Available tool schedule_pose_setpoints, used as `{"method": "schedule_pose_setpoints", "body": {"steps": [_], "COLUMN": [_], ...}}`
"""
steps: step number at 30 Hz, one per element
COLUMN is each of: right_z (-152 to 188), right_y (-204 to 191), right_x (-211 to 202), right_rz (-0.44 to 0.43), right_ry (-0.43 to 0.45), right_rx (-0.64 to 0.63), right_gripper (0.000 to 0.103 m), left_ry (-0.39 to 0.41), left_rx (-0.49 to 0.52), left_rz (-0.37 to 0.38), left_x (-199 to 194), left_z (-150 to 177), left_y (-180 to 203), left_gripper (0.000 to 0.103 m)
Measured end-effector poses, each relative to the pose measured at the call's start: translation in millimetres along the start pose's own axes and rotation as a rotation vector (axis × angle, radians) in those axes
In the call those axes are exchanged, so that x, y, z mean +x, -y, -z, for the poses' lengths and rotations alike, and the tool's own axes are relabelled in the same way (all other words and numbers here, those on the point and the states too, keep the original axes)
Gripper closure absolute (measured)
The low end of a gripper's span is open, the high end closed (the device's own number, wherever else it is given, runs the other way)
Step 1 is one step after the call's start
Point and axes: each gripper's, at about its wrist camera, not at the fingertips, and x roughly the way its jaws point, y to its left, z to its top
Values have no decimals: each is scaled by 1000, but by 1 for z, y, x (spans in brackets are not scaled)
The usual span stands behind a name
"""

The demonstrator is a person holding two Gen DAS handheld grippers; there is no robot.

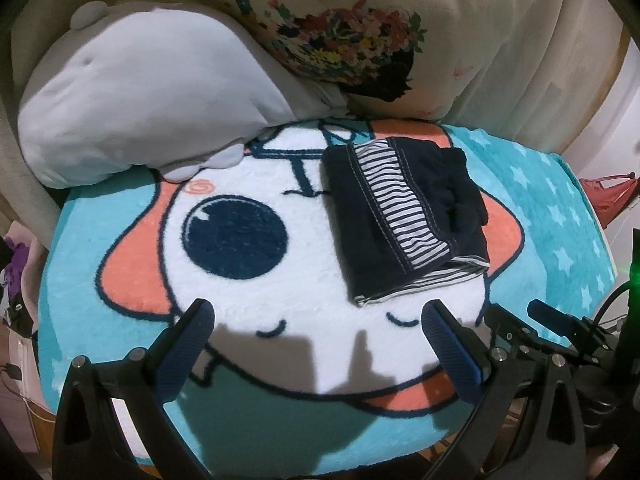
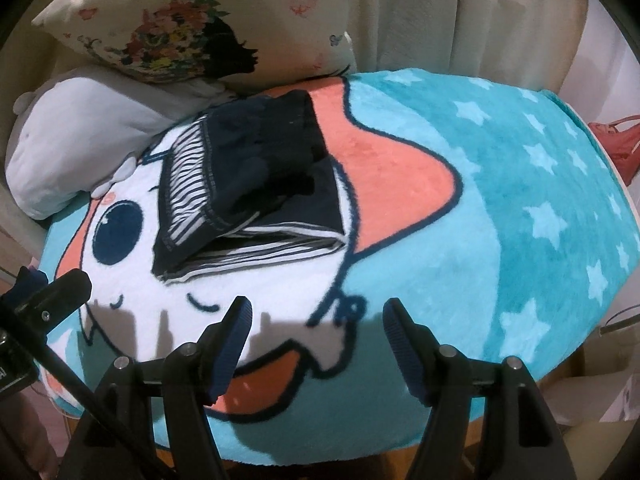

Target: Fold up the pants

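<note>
The dark navy pants [image 1: 404, 220] with a striped lining lie folded into a small stack on the cartoon blanket [image 1: 280, 280]. In the right wrist view the same pants [image 2: 256, 184] sit at centre left, layered edges facing me. My left gripper [image 1: 318, 316] hovers open just in front of the stack, nothing between its blue pads. My right gripper [image 2: 318, 312] is open too, held over the blanket [image 2: 500, 200] in front of and to the right of the stack. The right gripper also shows at the right edge of the left wrist view [image 1: 516, 312].
A white plush cushion [image 1: 132, 100] and a flowered pillow [image 1: 360, 32] lean against the back, close behind the pants. Cream fabric [image 2: 460, 12] hangs behind. A red item [image 2: 616, 140] lies off the right edge. The blanket drops away at front and sides.
</note>
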Motion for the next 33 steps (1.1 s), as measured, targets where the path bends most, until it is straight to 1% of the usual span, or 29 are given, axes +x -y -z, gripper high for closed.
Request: {"method": "schedule_pose_setpoints", "body": {"steps": [7, 18, 33], "right_z": [-8, -14, -13], "right_y": [10, 14, 18], "right_x": [11, 21, 26], "right_rz": [10, 1, -8], "right_ry": [-23, -47, -51], "right_rx": [1, -11, -13], "right_gripper": [30, 30, 29], "left_ry": [-29, -75, -91], "left_rx": [-7, -35, -46], "left_rz": [6, 5, -4], "left_x": [12, 24, 26], "left_z": [-3, -4, 0], "left_y": [8, 11, 12], "left_gripper": [0, 0, 0]}}
